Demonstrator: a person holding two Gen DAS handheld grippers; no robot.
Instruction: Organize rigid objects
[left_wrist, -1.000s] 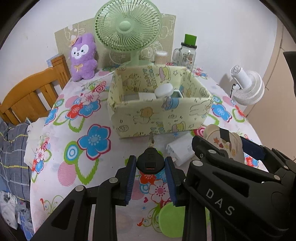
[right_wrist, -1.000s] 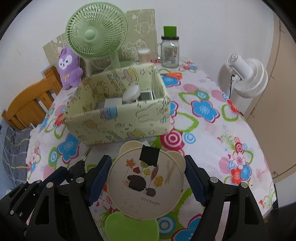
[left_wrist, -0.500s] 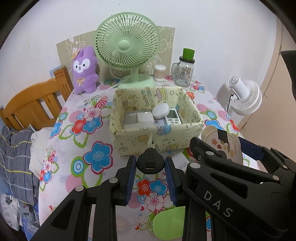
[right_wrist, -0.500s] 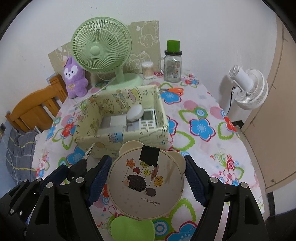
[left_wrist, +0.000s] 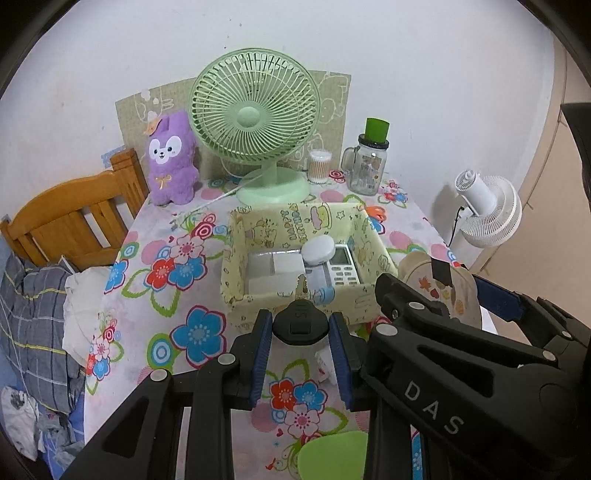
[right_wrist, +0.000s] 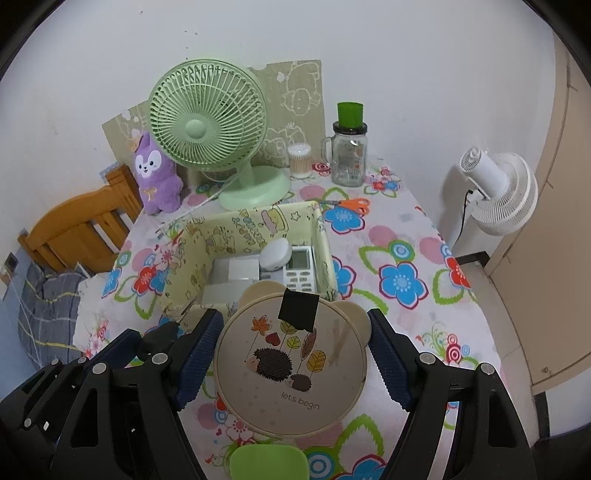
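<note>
My left gripper (left_wrist: 301, 350) is shut on a black-headed key (left_wrist: 300, 325), held in the air in front of the yellow cartoon-print box (left_wrist: 303, 302). My right gripper (right_wrist: 291, 365) is shut on a round beige hedgehog-print compact with bear ears (right_wrist: 291, 365), held above the table before the same box (right_wrist: 251, 225). The compact also shows at the right of the left wrist view (left_wrist: 439, 284). Inside the box lie a white remote (right_wrist: 301, 267), a white round puck (right_wrist: 274, 253) and white flat boxes (right_wrist: 236, 269).
A green desk fan (left_wrist: 255, 118), purple plush (left_wrist: 170, 160), cotton-swab jar (left_wrist: 319, 166) and glass mug jar (left_wrist: 369, 164) stand at the back. Orange scissors (right_wrist: 347, 203) lie behind the box. A green pad (right_wrist: 269, 461) lies below. A wooden chair (left_wrist: 70, 218) stands left, a white floor fan (left_wrist: 487, 210) right.
Both grippers have risen and pulled back from the table with their objects, so the box now sits lower and farther away and its inside is in view.
</note>
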